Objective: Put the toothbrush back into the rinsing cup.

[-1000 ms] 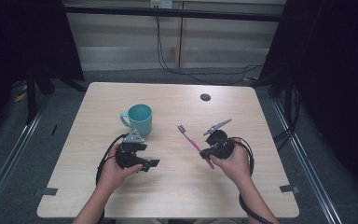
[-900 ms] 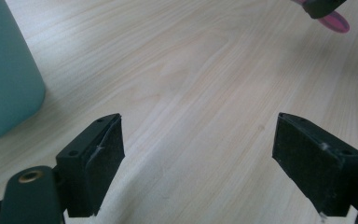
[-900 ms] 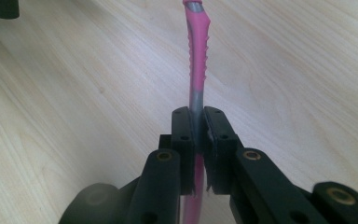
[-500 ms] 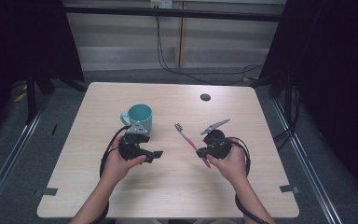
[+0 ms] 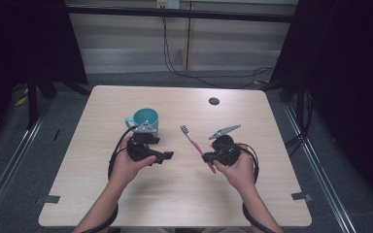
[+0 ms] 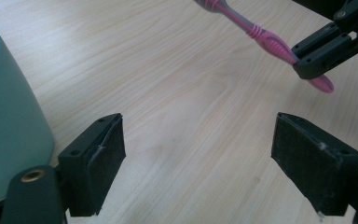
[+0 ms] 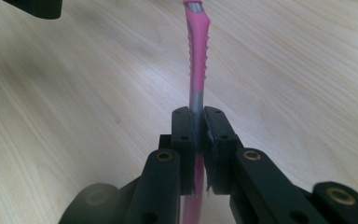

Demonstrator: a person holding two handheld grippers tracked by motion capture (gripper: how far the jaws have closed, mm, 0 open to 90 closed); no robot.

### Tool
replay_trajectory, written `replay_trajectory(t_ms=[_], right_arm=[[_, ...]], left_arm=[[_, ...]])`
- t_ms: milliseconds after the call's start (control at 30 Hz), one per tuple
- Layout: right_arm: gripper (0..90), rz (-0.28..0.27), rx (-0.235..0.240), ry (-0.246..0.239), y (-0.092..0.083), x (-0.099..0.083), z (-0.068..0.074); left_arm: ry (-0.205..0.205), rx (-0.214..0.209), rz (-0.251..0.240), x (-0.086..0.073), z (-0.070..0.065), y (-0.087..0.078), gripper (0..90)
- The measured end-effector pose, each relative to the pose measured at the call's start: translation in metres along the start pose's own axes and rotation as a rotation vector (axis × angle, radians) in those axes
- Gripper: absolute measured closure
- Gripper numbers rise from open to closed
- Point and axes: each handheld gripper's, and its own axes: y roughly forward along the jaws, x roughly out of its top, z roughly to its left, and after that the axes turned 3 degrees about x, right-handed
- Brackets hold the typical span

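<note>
Pink and grey, the toothbrush sits right of centre in the high view, clamped near its handle end by my right gripper, bristles pointing toward the upper left. My left gripper stands with jaws apart, nothing between them. The teal mug stands just behind it, left of centre; I see nothing inside it.

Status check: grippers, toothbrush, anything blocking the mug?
Right gripper shut on pink toothbrush, bristles pointing away. Left gripper open, empty, beside teal mug. Nothing between brush and mug.
</note>
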Motion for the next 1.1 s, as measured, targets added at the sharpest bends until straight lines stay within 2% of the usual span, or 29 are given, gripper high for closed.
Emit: replay_trajectory(t_ms=[500,900,1100], right_arm=[[84.3,-0.044,0.018,0.003,0.004,0.002,0.006],[84.3,-0.063,0.026,0.000,0.007,0.005,0.012],[84.4,-0.068,0.030,-0.005,0.007,0.006,0.015]], left_arm=[[-0.037,-0.004,-0.034,0.012,-0.002,-0.001,17.5],[-0.092,-0.040,-0.056,0.019,-0.002,0.002,18.9],[-0.094,-0.046,-0.057,0.020,-0.004,0.004,19.8]])
